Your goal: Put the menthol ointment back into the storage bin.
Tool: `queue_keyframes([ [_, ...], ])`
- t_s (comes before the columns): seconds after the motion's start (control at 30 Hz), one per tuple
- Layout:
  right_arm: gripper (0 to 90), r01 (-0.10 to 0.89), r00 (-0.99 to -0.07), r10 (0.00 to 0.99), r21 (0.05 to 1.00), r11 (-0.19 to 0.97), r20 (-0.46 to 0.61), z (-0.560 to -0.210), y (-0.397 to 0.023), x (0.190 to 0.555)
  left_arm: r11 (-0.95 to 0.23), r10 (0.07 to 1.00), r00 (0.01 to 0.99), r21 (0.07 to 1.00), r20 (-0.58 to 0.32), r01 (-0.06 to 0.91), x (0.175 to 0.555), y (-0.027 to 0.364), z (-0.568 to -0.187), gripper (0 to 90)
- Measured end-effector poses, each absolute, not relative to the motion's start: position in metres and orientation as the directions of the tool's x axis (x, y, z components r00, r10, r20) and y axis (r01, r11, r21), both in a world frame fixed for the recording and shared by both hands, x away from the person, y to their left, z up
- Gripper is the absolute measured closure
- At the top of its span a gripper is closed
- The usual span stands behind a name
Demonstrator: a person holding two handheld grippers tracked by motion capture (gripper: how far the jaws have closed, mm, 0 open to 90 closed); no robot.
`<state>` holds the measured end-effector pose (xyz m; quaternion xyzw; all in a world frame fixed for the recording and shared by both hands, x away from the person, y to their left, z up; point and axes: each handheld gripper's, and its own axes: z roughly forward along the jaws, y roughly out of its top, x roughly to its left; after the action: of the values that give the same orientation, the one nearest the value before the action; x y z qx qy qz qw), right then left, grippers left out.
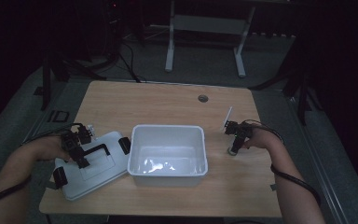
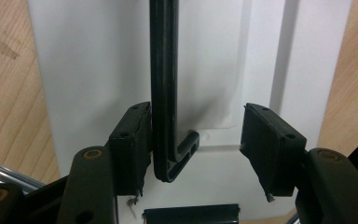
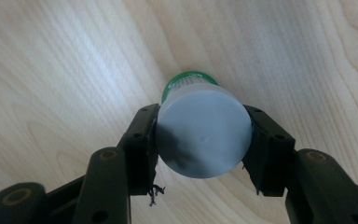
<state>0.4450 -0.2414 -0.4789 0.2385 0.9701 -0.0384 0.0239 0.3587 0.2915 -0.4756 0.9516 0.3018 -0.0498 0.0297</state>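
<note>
The left hand-held gripper (image 2: pixel 193 149) hangs spread over the white lid (image 1: pixel 91 165), its black handle (image 2: pixel 164 93) against one pad. The right hand-held gripper (image 3: pixel 200 140) pinches a grey-capped bottle (image 3: pixel 204 133) standing on the bench (image 1: pixel 168 102), right of the tub (image 1: pixel 168 151).

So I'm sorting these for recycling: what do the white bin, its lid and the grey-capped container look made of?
The bin looks like glossy white plastic, with glare on its floor. The lid seems matte white moulded plastic, its handle black plastic. The container has a smooth grey cap, probably plastic; its green base is too hidden to judge.
</note>
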Motion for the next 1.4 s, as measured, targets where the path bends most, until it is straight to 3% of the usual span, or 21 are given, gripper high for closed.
queue_keyframes([
  [0.63,50.0,0.302,-0.952,0.298,-0.042,0.952,-0.074,-0.443,-0.229,0.404,-0.818,0.567,0.816,0.037,-0.108,0.574,0.358,0.29,-0.472,43.2],
  [1.07,50.1,0.113,-0.989,0.108,-0.048,0.992,-0.098,-0.429,-0.218,0.374,-0.818,0.568,0.816,0.038,-0.106,0.574,0.357,0.291,-0.471,43.2],
  [1.4,50.1,0.07,-0.994,0.064,-0.056,0.996,-0.093,-0.414,-0.205,0.36,-0.819,0.566,0.818,0.04,-0.106,0.572,0.357,0.289,-0.47,43.2],
])
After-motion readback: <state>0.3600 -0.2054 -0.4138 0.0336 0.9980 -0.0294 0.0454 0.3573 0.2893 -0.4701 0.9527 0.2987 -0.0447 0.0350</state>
